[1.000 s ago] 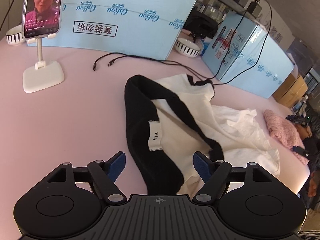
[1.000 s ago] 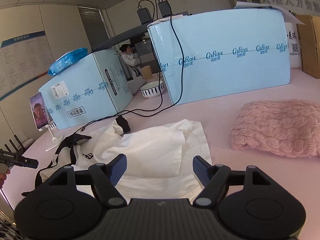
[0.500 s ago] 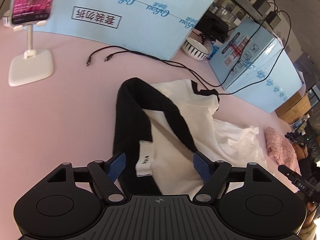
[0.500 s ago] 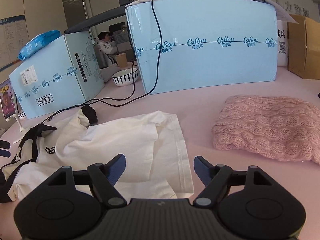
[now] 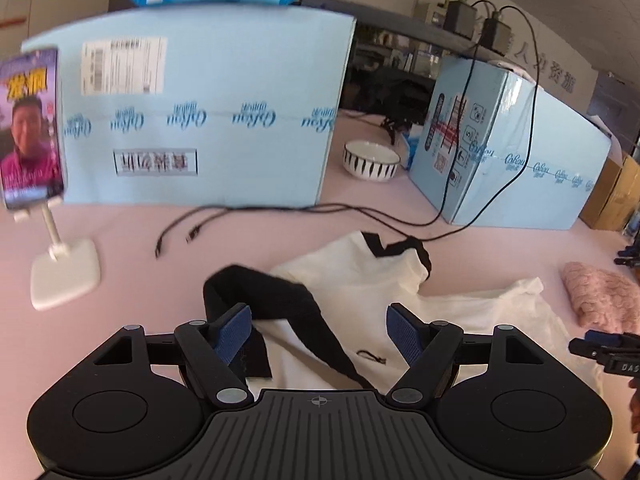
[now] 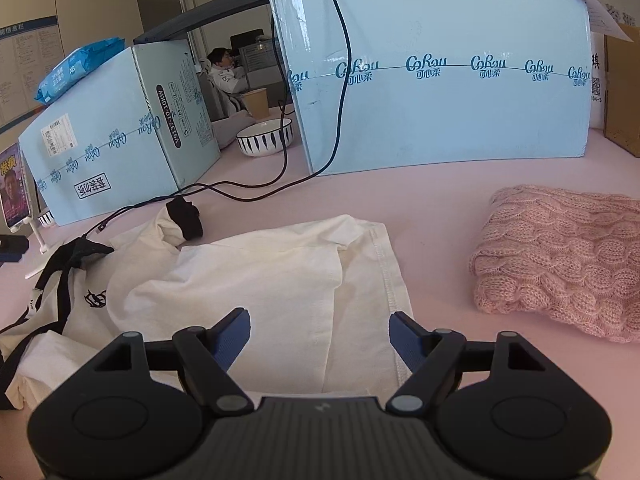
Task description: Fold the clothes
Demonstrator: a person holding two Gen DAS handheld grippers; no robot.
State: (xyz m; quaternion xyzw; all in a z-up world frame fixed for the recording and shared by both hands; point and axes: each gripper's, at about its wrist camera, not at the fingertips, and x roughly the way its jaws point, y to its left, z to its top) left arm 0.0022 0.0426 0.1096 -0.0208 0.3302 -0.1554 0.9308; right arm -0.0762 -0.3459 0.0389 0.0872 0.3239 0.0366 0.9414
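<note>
- A white garment with black trim [image 6: 256, 276] is seen lying crumpled on the pink tabletop [image 6: 420, 208], near its middle, with its layers bunched and overlapping, not flat.
- Its hemmed edge [image 6: 390, 280] is turned toward a pink knitted piece [image 6: 560, 260], which lies apart from it toward the right side of the tabletop in a compact heap.
- The black neck band [image 5: 280, 300] and one black cuff [image 6: 186, 216] are seen at the end of the garment toward the blue cartons [image 6: 440, 80] at the back edge.
- The left tool [image 5: 318, 334] is held wide over the neck band end, with nothing between its blue pads.
- The right tool [image 6: 320, 336] is likewise held wide over the hem end, gripping nothing.
- The step in hand is judged to be the taking hold of the white garment at two ends, so that it can be spread.
- For the next move, each tool would need to be lowered onto a single edge of cloth and closed there; care is called for that only the intended layer is pinched.
- The cables [image 5: 280, 216] lying just behind the garment should be kept out of the grasp.
</note>
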